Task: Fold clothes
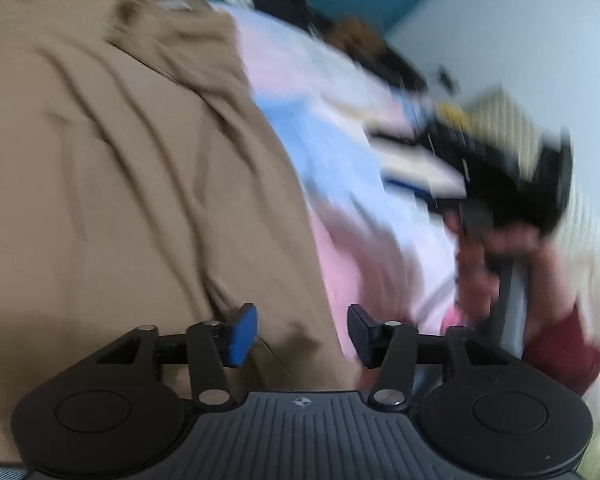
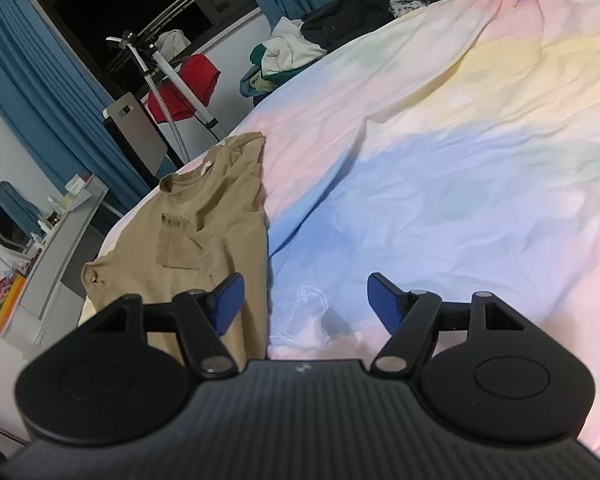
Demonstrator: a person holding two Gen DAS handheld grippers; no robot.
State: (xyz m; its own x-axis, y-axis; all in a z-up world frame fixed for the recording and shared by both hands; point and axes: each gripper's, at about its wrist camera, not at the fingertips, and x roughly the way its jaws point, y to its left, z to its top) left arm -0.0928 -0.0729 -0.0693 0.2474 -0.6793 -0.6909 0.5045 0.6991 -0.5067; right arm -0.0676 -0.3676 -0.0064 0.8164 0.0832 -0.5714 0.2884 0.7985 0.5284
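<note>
A pastel bedsheet (image 2: 440,128), washed in pink, yellow, blue and pale green, spreads over most of the right wrist view, wrinkled from 12 o'clock round to 4 o'clock. On it lies a tan T-shirt (image 2: 204,232) at about 9 o'clock from the centre of that view, collar toward the far edge, chest pocket up, one long side folded to a straight line running toward 6 o'clock. In the blurred left wrist view the same tan T-shirt (image 1: 120,184) fills everything from 7 to 12 o'clock, rumpled in long creases, with the bedsheet (image 1: 340,152) to its right.

Blue curtains (image 2: 48,120) hang at 10 o'clock beside a dark window. A heap of clothes (image 2: 300,48) sits past the far edge of the bed at 12 o'clock, and a red garment (image 2: 184,88) hangs on a stand at 11 o'clock.

The left gripper (image 1: 302,334) hovers over the shirt's right edge, fingers spread wide with nothing between them. The right gripper (image 2: 306,304) is likewise spread wide and empty, its left finger over the shirt's folded edge, its right finger over bare sheet; in the left wrist view it (image 1: 500,176) appears blurred at 3 o'clock
</note>
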